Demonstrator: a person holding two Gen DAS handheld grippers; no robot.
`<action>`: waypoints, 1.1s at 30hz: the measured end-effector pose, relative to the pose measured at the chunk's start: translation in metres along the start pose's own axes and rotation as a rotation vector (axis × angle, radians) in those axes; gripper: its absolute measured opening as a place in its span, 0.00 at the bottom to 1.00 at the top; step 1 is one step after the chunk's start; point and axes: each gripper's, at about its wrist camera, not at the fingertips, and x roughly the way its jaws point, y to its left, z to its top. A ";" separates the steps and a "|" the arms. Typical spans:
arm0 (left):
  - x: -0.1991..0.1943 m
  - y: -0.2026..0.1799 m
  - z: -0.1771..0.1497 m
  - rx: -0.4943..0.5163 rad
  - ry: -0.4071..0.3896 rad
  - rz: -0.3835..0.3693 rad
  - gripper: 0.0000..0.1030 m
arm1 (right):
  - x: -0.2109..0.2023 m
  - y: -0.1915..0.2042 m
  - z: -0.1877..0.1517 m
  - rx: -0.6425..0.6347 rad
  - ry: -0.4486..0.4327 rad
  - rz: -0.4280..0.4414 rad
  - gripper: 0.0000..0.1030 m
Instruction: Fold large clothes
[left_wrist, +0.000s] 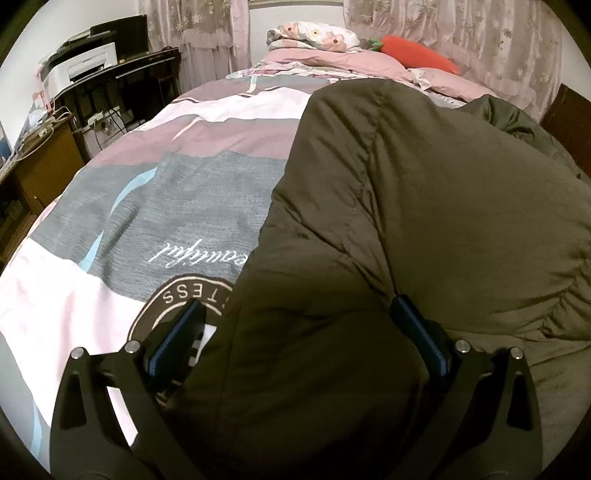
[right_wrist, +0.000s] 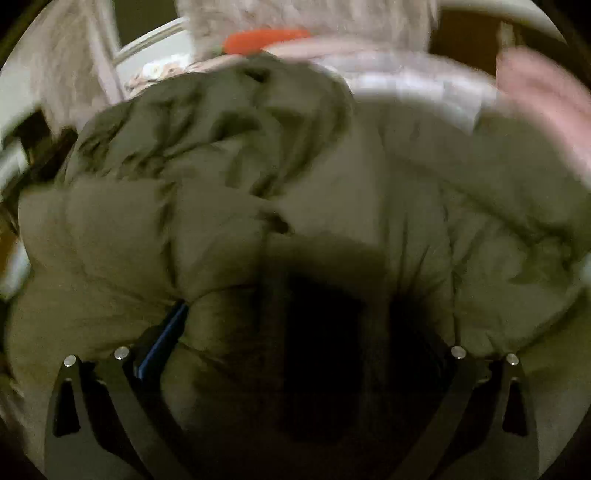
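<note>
Olive puffer jacket (left_wrist: 424, 221), one of it, fills the 3 o'clock half of the left wrist view and lies on the bed (left_wrist: 92, 295). Bed cover is striped pink, grey and white, with one round printed badge (left_wrist: 184, 302) and one line of script text at 7–8 o'clock of the jacket edge. Left claw (left_wrist: 295, 314) stands wide: two blue-padded fingers (left_wrist: 177, 332), one over the badge, the other against the jacket surface, with a fold of jacket bulging up between them. Not clamped on anything that I can see. At 12 o'clock: one orange carrot-shaped plush (left_wrist: 417, 51), one folded floral blanket (left_wrist: 314, 37), pink pillows, lace curtains behind. At 10 o'clock: one dark bench (left_wrist: 129, 77) carrying one white printer (left_wrist: 81, 62), cables hanging beside it.

Right wrist view is motion-blurred. Same jacket (right_wrist: 221, 184) covers nearly the whole frame, bunched and creased. Right claw (right_wrist: 295, 325) is sunk into the padding; only one blue pad (right_wrist: 166, 339) shows at 8 o'clock, the other finger is buried in dark shadow. Linkage arms look spread, fabric sits between them, but whether it grips I cannot tell. Carrot plush (right_wrist: 266, 38) shows at 12 o'clock, pink bedding at 2 o'clock.
</note>
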 end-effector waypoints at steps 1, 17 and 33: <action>0.000 0.000 0.000 -0.001 0.001 0.001 0.98 | 0.001 0.002 -0.001 -0.008 -0.003 -0.008 0.99; -0.157 -0.136 0.001 0.109 -0.217 -0.206 0.98 | -0.065 -0.043 0.005 0.098 -0.041 -0.030 0.99; -0.058 -0.192 -0.062 0.248 -0.027 -0.200 0.98 | -0.156 -0.292 0.004 0.685 -0.199 0.029 0.99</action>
